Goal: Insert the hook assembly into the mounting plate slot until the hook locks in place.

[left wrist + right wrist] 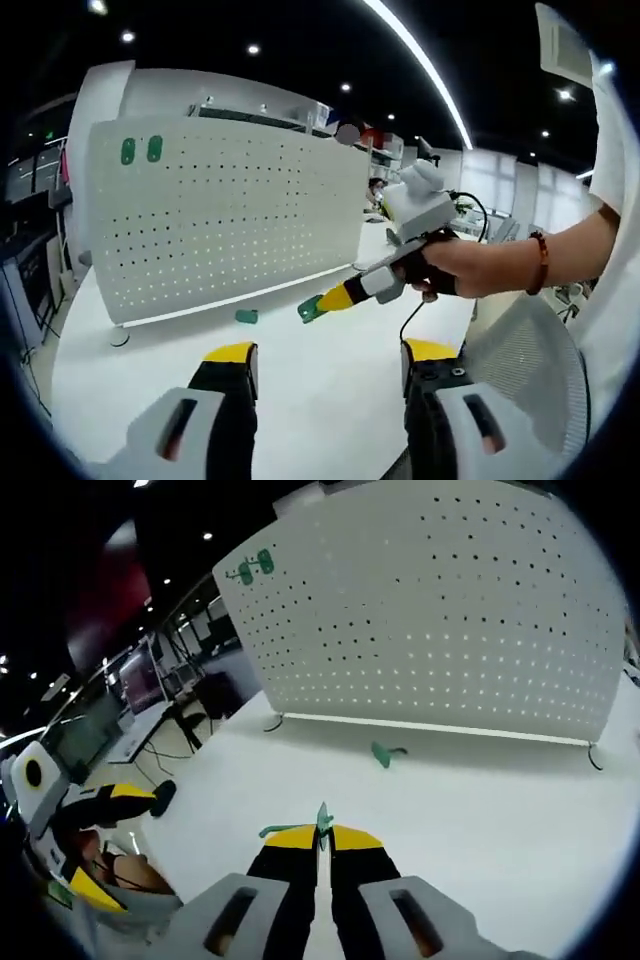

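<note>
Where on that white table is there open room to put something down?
The white table is bare between the pegboard foot and the right gripper, except one loose green hook. It is crowded where that gripper holds a green hook.

table: open before pegboard | obstacle: loose green hook near board foot

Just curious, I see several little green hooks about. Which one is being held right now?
The small green plastic hook pinched in the shut right gripper. Another green hook lies loose on the white table, and two more hang on the white perforated board.
</note>
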Tool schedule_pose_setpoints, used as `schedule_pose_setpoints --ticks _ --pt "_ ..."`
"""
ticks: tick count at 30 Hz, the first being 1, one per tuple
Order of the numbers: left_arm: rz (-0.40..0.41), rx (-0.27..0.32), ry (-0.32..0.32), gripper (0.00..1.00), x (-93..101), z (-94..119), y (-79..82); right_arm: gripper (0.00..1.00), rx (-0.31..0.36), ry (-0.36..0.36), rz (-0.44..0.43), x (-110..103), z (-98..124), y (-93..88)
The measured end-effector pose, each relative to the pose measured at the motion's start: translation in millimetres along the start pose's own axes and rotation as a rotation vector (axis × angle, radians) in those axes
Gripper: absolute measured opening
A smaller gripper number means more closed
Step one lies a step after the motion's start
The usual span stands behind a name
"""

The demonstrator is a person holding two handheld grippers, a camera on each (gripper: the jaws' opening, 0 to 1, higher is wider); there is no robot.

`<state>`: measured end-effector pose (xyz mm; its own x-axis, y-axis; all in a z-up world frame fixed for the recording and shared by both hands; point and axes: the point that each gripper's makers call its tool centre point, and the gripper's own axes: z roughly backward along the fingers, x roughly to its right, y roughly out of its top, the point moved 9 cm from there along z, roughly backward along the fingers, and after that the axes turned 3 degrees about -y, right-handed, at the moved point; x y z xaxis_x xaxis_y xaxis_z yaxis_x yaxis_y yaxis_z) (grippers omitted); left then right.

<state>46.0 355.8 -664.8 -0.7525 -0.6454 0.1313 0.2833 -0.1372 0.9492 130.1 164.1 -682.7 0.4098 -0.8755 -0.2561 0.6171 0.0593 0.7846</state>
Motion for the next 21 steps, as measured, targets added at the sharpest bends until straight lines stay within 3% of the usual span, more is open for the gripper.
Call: schedule_pose_setpoints --ticks 10,15,18,21 --pt "-0.051 0.003 0.020 0.54 14.4 -6.2 5.5 0.02 -0.002 0.065 -0.011 -3.9 19.0 1.4" --pt "-0.069 -0.012 0.044 0.52 23.4 -4.4 3.5 0.02 -0.006 0.103 -0.011 -7.8 27.9 -1.7" --pt "-0.092 -0.026 0.066 0.51 26.2 -4.4 3.0 0.02 -0.018 0.162 -0.045 -10.9 31.3 -3.4" --pt "-0.122 -0.030 0.084 0.50 31.8 -5.6 4.1 0.02 -0.027 0.168 -0.023 -10.2 33.5 -2.8"
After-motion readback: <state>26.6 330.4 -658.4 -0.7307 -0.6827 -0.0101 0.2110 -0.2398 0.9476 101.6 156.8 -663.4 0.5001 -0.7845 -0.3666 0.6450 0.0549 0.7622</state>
